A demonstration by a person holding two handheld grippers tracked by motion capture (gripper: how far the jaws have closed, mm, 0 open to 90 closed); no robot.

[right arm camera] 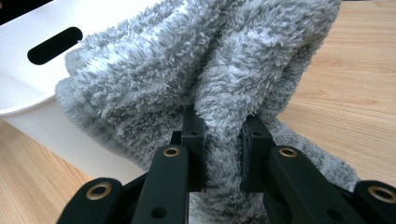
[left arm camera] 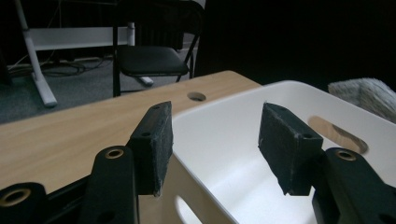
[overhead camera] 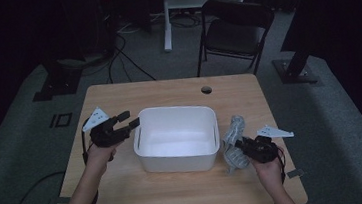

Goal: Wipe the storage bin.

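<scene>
Step in hand, as judged: getting the grey fleece cloth [overhead camera: 234, 142] off the surface [overhead camera: 128, 197] and over into the white plastic bin [overhead camera: 179, 157]. Grasp looks done, lift not yet begun.

Right gripper [overhead camera: 242, 147]: clamped on a pinched-up fold of the cloth [right arm camera: 219, 79], pads nearly together w/ pile squeezed between them. Cloth bunched directly ahead of and around those jaws, rest of it draped on the surface below them. Bin wall w/ its handle slot [right arm camera: 53, 44] just beyond the cloth, up and to the left of the jaws in the right gripper view; touching the cloth or only very near, hard to say in this dim light.

Left gripper [overhead camera: 128, 123]: about half open, nothing between the pads [left arm camera: 152, 149]. Hovering at the bin's near rim [left arm camera: 205, 186], jaws straddling it, one pad outside and one over the bare inside, no contact seen.

Cloth's long axis: roughly along the bin's side wall, i.e. running away from the person, far end beyond the right gripper's tips, near end heaped under them. No real "front"; crumpled, ridge of the fold standing up between the jaws.

Next move calls for: raising the right gripper enough for the hanging part to pass the rim, carrying it sideways over the opening, then releasing. Left gripper probably should steady the bin or keep out of the way.
</scene>
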